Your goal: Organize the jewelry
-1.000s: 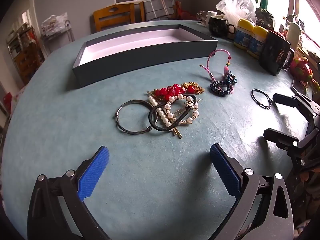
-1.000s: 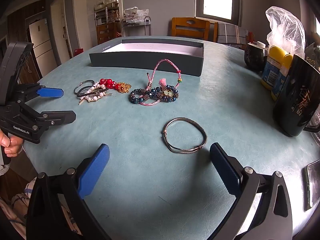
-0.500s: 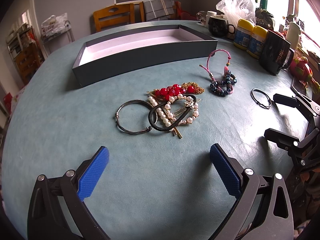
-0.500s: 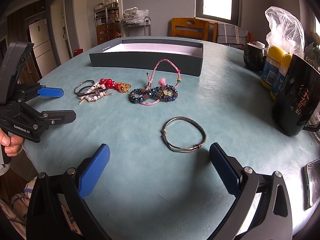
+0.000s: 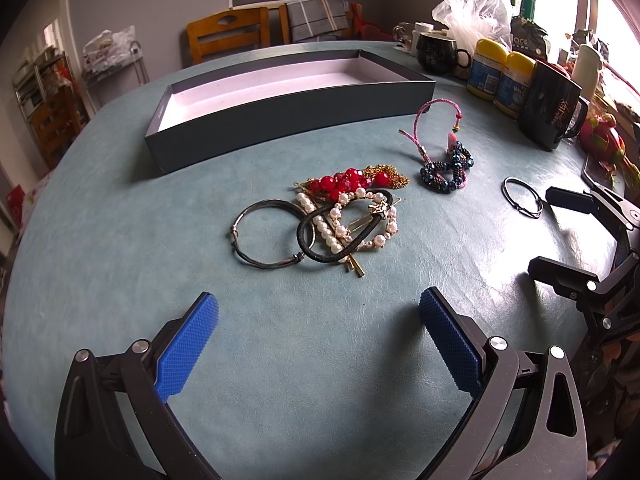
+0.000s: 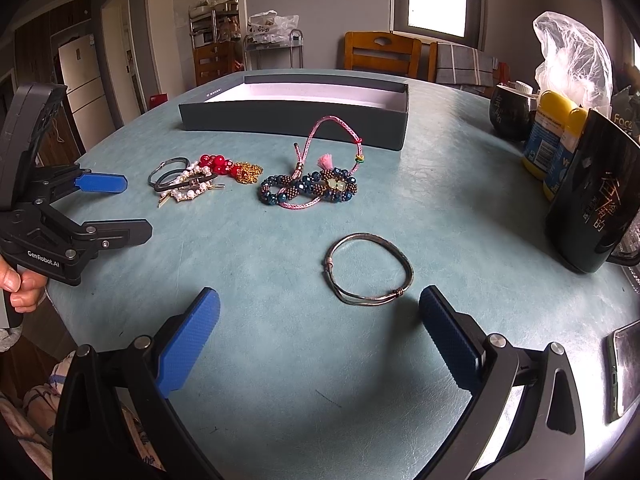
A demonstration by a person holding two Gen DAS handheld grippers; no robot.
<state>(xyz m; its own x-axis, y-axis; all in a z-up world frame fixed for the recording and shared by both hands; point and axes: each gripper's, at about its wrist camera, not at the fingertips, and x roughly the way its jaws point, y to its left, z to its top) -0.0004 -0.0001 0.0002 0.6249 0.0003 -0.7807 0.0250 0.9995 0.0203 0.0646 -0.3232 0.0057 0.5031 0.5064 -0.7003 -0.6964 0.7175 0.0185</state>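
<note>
Nothing shifted save the right gripper [image 6: 319, 322] creeping nearer: silver bangle [image 6: 370, 270] flat on tabletop [image 6: 280, 264], just ahead between its released jaws, long axis crosswise; left gripper [image 5: 318, 326], jaws released, faces the tangled pile [image 5: 340, 216]; box [image 6: 296, 114] beyond.

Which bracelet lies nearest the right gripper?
The lone thin metal bangle, just ahead of the open right gripper; the other bracelets sit farther back, toward the box.

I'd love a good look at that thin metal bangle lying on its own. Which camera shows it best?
The right wrist view: the metal bangle lies large and unobstructed just ahead of the open right gripper, its wire wraps visible. In the left wrist view the same bangle is a small dark ring near the right edge.
</note>
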